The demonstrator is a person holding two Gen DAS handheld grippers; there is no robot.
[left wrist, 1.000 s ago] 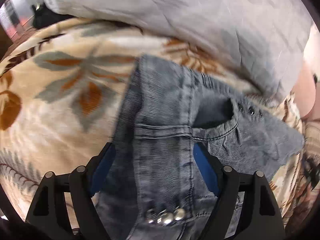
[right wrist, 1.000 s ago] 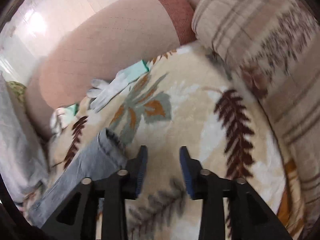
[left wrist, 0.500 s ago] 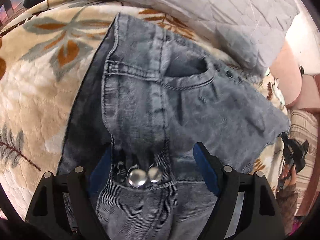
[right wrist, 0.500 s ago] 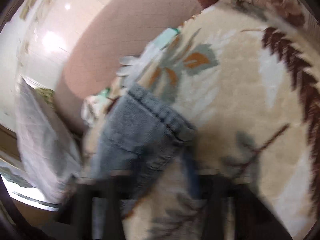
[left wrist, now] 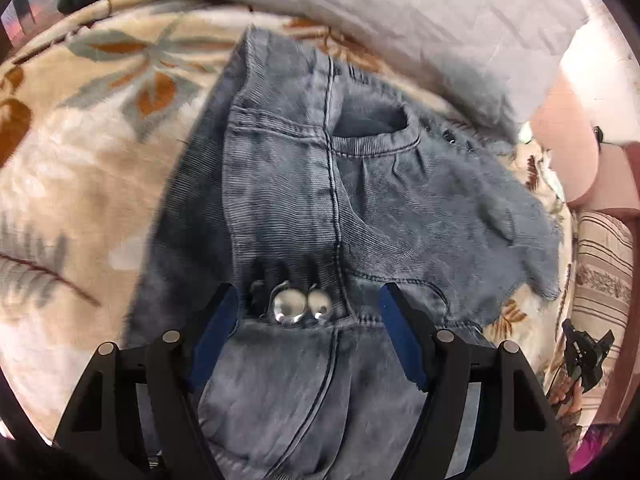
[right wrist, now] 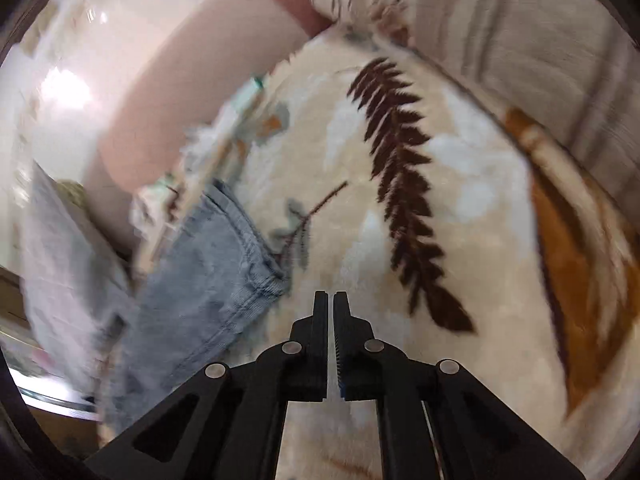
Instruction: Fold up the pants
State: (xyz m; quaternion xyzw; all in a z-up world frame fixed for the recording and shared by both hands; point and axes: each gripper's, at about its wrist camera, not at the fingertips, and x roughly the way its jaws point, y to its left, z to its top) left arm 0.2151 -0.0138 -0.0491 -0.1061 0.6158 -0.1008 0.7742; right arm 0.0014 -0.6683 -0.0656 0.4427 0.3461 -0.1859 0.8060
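Note:
Grey-blue denim pants [left wrist: 320,200] lie spread on a cream leaf-patterned blanket [left wrist: 80,160]. In the left wrist view the waist, a pocket and the metal buttons [left wrist: 298,306] face me. My left gripper [left wrist: 308,316] is open above the pants, its blue pads either side of the buttons. In the right wrist view a hemmed edge of the pants [right wrist: 224,272] lies to the left of my right gripper [right wrist: 331,300], which is shut and empty over the blanket [right wrist: 460,208], apart from the cloth.
A grey quilt [left wrist: 400,12] lies along the far side of the blanket. A striped cushion [right wrist: 500,20] sits at the right. A pink padded edge [right wrist: 192,80] borders the bed. My right gripper also shows small in the left wrist view [left wrist: 584,354].
My right gripper has shut and swung so the pants edge now lies to its left. My left gripper stays open over the waist; the pants have shifted slightly in its view.

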